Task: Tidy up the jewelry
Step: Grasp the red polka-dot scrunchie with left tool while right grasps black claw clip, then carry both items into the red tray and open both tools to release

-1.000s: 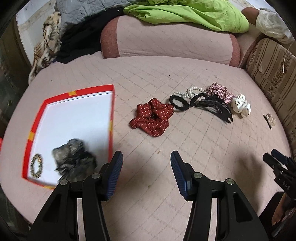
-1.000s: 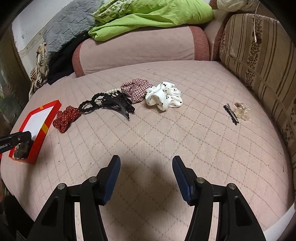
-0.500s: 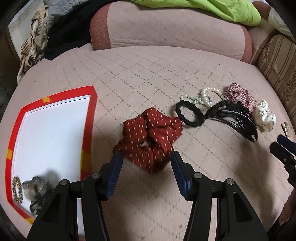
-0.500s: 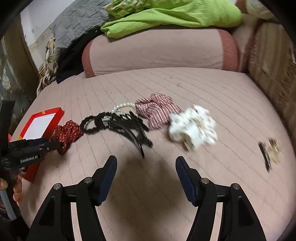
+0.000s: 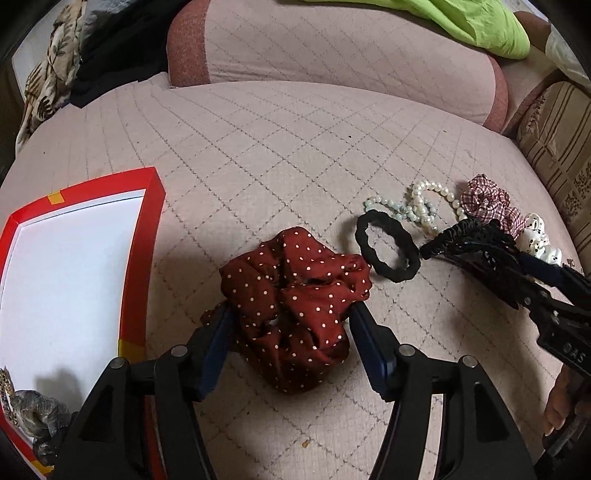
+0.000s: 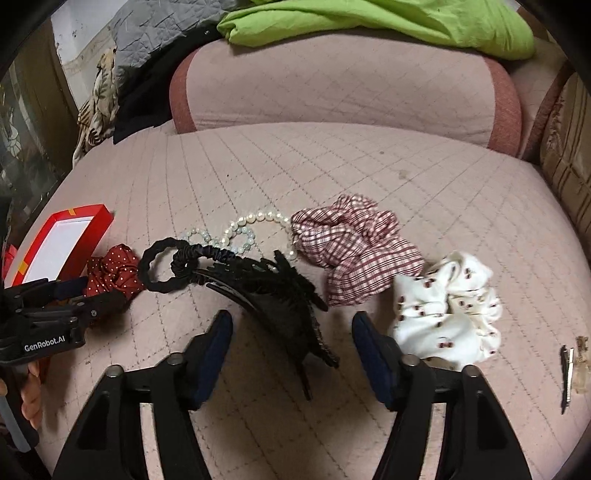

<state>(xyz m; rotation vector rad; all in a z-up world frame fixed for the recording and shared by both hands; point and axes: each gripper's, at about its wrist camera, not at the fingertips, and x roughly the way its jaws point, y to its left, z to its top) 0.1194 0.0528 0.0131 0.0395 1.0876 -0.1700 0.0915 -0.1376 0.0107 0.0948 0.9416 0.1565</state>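
Note:
My left gripper (image 5: 291,321) is open, its fingers either side of a dark red polka-dot scrunchie (image 5: 295,306) on the pink quilted bed; the scrunchie also shows in the right wrist view (image 6: 114,271). My right gripper (image 6: 291,332) is open around a black claw hair clip (image 6: 280,295). A red-rimmed white tray (image 5: 142,258) at the left holds a grey scrunchie (image 5: 40,417) and a beaded bracelet (image 5: 5,387). A black hair tie (image 5: 388,251), pearl bracelets (image 5: 421,206), a plaid scrunchie (image 6: 354,247) and a white printed scrunchie (image 6: 447,314) lie in a row.
Small hair clips (image 6: 574,369) lie at the far right of the bed. A pink bolster (image 6: 332,88) with a green cloth (image 6: 388,18) on it runs along the back. A striped cushion (image 5: 557,140) stands at the right.
My left gripper moved from the tray to straddle the red scrunchie. My right gripper moved left and forward to straddle the black claw clip. Both stayed open.

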